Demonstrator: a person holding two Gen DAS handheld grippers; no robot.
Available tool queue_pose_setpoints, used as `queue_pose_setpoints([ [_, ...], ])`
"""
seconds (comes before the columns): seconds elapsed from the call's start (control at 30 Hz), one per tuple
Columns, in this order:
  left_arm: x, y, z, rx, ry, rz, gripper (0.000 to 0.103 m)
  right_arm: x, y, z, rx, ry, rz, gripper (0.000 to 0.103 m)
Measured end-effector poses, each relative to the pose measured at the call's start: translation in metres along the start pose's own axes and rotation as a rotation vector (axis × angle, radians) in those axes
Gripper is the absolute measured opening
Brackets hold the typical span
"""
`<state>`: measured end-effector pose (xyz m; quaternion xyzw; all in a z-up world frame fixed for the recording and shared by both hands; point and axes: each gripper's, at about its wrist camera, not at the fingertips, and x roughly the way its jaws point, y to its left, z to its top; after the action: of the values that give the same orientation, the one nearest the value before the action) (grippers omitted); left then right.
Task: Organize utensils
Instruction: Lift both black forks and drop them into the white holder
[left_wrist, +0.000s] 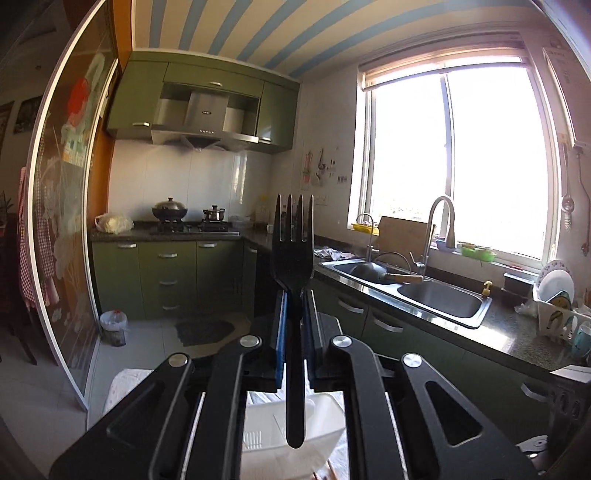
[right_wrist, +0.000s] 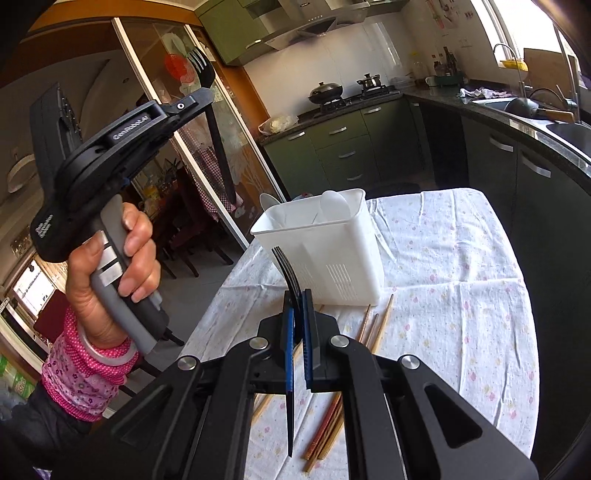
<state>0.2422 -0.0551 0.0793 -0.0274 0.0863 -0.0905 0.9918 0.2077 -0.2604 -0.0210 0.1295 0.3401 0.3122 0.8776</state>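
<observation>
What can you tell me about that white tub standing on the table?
The white tub looks like thin, slightly see-through plastic, a boxy holder with an open top and rows of narrow slots low on its side. It stands upright on the flowered tablecloth. White spoons stick up inside it. Wooden chopsticks lie on the cloth just in front; whether they touch its base is unclear.

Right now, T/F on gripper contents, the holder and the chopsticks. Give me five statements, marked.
1. The left gripper is shut on a black fork. True.
2. The right gripper is open with nothing in it. False: it is shut on a second black fork.
3. The white utensil holder stands on the tablecloth. True.
4. The chopsticks are in the holder. False: they lie on the cloth.
5. White spoons sit in the holder. True.
</observation>
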Motion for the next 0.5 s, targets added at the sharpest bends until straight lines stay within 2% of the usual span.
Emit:
queue_pose_setpoints([
  [0.07,0.015,0.001,-0.005,0.014,-0.002,0.025,0.009,-0.003,-0.001,0.004,0.002,-0.016,0.001,0.005],
  [0.27,0.049,0.012,-0.033,0.010,0.068,0.080,0.009,-0.014,0.002,0.017,-0.003,-0.053,0.009,0.005],
  [0.5,0.062,0.029,-0.056,-0.015,0.118,0.077,0.009,-0.015,0.016,0.023,-0.028,-0.059,0.017,0.005],
])
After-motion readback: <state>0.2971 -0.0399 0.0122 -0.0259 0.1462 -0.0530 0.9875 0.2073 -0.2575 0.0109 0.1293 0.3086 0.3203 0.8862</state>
